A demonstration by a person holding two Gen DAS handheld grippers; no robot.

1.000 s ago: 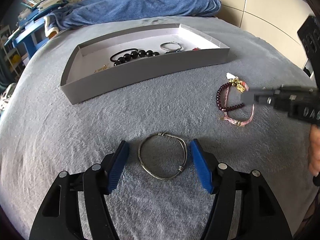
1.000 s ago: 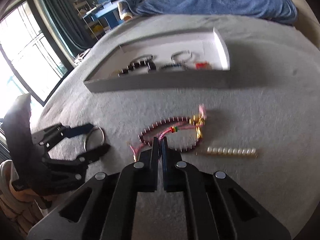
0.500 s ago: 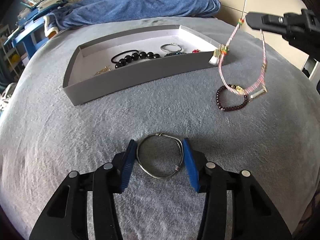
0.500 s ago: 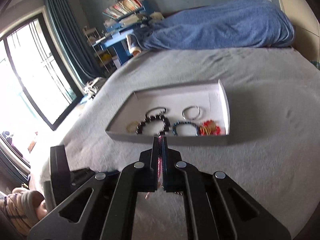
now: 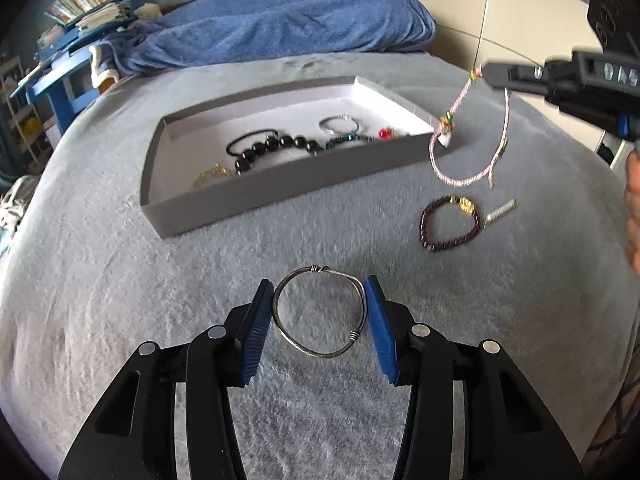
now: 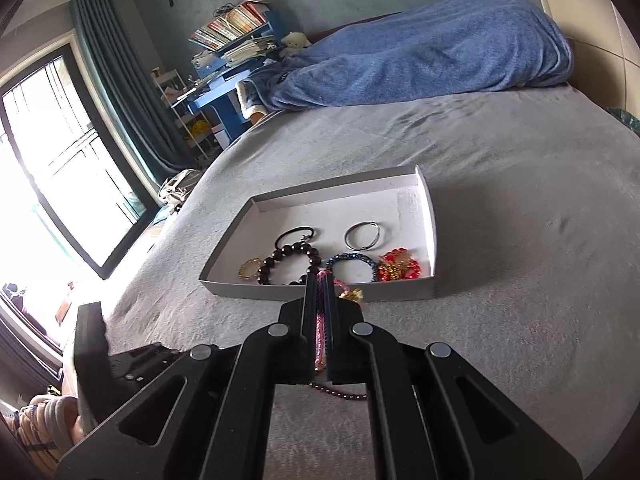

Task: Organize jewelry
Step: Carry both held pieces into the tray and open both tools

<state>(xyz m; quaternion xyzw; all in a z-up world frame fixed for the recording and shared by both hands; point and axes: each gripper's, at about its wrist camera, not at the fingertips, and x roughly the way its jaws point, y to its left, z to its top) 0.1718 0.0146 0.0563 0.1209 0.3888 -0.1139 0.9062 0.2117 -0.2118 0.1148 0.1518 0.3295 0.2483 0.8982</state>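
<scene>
Right gripper [image 6: 319, 280] clamped on pink cord bracelet [image 5: 468, 148], dangling short of tray [image 5: 280, 188]; left gripper [image 5: 319, 312] apart, bracketing wire bangle [image 5: 320, 312] for pickup.

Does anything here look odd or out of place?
Mildly: the silver bangle between the left gripper's blue pads looks bent out of round, and a dark beaded bracelet lies outside the tray.

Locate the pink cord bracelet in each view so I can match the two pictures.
Left wrist: pink cord bracelet hangs upper right from the right gripper.
Right wrist: bracelet is pinched low centre.
Shared landmark: grey tray.
</scene>
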